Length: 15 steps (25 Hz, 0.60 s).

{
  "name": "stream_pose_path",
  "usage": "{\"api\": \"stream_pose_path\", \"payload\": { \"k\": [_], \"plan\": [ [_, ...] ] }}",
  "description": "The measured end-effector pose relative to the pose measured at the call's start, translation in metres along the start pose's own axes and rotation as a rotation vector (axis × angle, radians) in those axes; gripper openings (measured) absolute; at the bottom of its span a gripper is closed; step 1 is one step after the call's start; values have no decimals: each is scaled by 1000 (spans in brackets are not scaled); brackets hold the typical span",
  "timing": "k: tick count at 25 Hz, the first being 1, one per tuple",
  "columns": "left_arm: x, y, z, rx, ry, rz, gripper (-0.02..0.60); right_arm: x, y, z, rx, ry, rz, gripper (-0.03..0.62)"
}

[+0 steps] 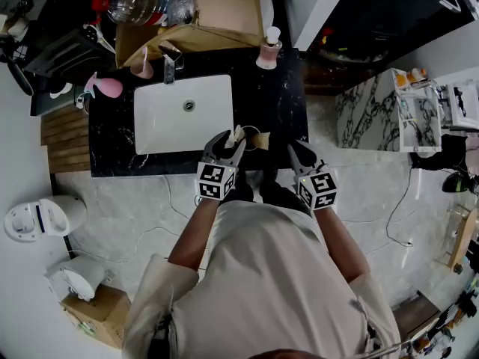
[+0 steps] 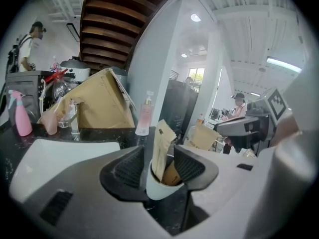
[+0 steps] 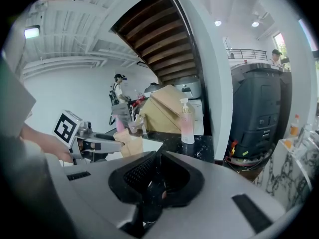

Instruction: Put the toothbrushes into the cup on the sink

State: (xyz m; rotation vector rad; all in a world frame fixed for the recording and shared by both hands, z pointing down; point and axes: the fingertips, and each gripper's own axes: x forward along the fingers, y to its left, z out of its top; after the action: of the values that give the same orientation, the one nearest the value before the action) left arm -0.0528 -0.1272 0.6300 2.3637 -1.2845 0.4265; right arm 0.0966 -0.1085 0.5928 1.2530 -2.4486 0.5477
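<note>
A white cup (image 2: 158, 187) stands on the black marble counter (image 1: 269, 96), right of the basin. A cream paper-wrapped toothbrush pack (image 2: 162, 146) and a brown one (image 2: 173, 175) stick up out of it. My left gripper (image 2: 158, 166) is open, its jaws spread to either side of the cup's rim and the packs; the pads hold nothing. From the head view, the left gripper (image 1: 224, 146) sits at the counter's front edge next to the cup (image 1: 253, 137). My right gripper (image 1: 299, 155) hangs just right of it, shut and empty (image 3: 154, 176).
The white basin (image 1: 183, 114) with its faucet (image 1: 169, 62) fills the counter's left. A pink soap dispenser (image 1: 268, 51) stands at the back right, a pink spray bottle (image 1: 105, 87) at the back left, and a cardboard box (image 1: 224, 6) behind.
</note>
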Motion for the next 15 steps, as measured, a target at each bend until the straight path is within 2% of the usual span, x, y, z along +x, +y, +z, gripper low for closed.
{"api": "stream_pose_path", "payload": {
  "k": [7, 15],
  "plan": [
    [-13, -3, 15, -13, -34, 0, 179, -1, 4, 13, -14, -19, 8, 51],
    [-36, 3, 33, -48, -68, 25, 133, -3, 5, 29, -26, -32, 32, 51]
  ]
}}
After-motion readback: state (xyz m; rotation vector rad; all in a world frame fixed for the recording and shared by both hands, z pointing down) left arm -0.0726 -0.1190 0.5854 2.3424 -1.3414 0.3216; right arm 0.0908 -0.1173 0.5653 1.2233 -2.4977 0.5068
